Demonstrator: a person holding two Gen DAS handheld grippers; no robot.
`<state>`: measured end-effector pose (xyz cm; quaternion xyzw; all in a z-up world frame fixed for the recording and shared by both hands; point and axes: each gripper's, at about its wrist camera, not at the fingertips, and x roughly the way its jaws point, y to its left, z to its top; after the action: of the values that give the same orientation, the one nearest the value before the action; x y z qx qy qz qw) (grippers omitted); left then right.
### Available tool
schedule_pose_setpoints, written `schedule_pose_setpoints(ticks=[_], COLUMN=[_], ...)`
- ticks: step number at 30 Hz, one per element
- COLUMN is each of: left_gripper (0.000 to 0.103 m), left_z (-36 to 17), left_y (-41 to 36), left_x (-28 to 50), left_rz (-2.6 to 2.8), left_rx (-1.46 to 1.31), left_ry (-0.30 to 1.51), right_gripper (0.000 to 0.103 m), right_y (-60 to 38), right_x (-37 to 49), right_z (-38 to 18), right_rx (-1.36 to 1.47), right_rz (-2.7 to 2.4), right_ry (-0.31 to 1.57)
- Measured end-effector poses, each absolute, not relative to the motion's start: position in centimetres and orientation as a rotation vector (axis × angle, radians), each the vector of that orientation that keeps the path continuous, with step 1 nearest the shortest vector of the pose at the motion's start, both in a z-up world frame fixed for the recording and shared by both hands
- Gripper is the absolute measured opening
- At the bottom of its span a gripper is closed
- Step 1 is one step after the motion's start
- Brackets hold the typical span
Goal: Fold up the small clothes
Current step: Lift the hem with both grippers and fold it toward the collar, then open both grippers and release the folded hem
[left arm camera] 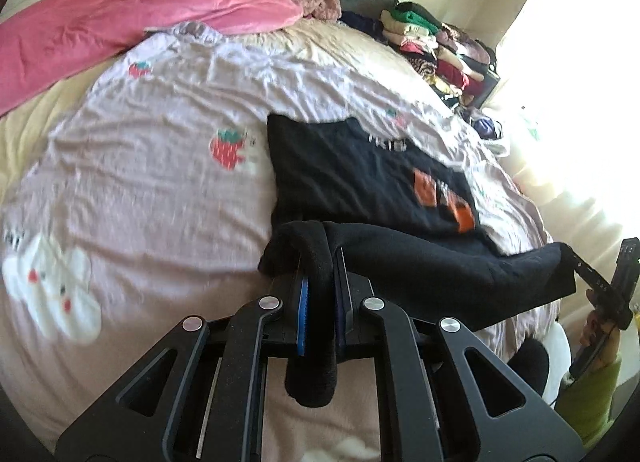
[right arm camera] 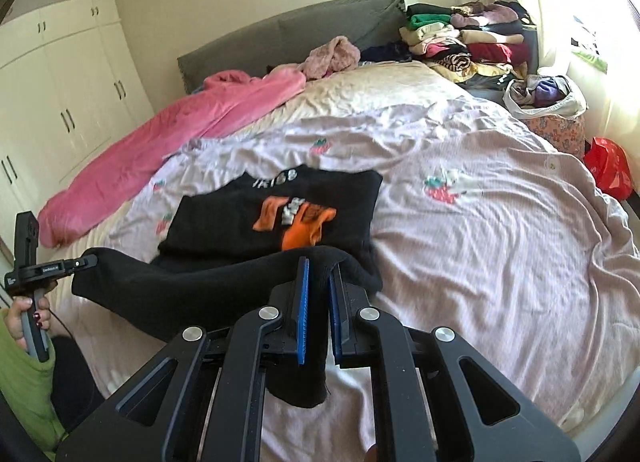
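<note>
Both grippers, left gripper point(left arm camera: 320, 282) and right gripper point(right arm camera: 316, 278), clamp the black garment's point(left arm camera: 360, 177) near hem, lifted off the bed point(left arm camera: 160, 181). Mid-fold; next probably carry hem forward toward collar, level.

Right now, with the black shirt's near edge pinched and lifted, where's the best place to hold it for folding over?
Keep to the two near corners of the black shirt, coming from the near side of the bed. The left tongs and right tongs each pinch one, so the hem hangs taut between them while the printed part lies flat.
</note>
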<state>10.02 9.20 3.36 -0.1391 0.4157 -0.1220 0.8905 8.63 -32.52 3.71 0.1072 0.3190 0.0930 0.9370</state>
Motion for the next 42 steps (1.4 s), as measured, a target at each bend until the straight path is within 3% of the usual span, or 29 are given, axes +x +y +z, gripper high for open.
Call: schedule_pose_setpoints(ticks=[19, 34, 37, 38, 39, 40, 42], left_gripper=[0.004, 0.007, 0.015, 0.034, 0.043, 0.049, 0.05], left_z=[6.4, 0.2, -0.4, -0.3, -0.1, 0.3, 1.2], left_y=[8.9, 8.5, 8.7, 8.8, 8.8, 8.9, 9.0], left_x=[20.8, 24.3, 24.3, 24.2, 23.8, 23.5, 22.8], left_rz=[-0.188, -0.118, -0.103, -0.084, -0.07, -0.063, -0.059], left_rx=[-0.351, -0.299, -0.296, -0.29, -0.283, -0.276, -0.271], left_ry=[0.787, 0.859, 0.87, 0.865, 0.852, 0.835, 0.801], right_gripper=[0.008, 0.009, 0.027, 0.039, 0.048, 0.053, 0.053], right_y=[-31.4, -30.6, -30.8, -30.9, -31.2, -31.3, -31.4], right_x=[20.0, 25.5, 25.7, 25.6, 25.3, 25.1, 24.5], right_z=[5.9, -0.4, -1.8, -2.0, -2.2, -2.3, -2.2], right_rx=[0.19, 0.13, 0.131, 0.14, 0.158, 0.165, 0.17], right_rz=[0.093, -0.027, -0.066, -0.069, -0.077, -0.08, -0.082], right_ry=[0.622, 0.73, 0.755, 0.757, 0.757, 0.751, 0.741])
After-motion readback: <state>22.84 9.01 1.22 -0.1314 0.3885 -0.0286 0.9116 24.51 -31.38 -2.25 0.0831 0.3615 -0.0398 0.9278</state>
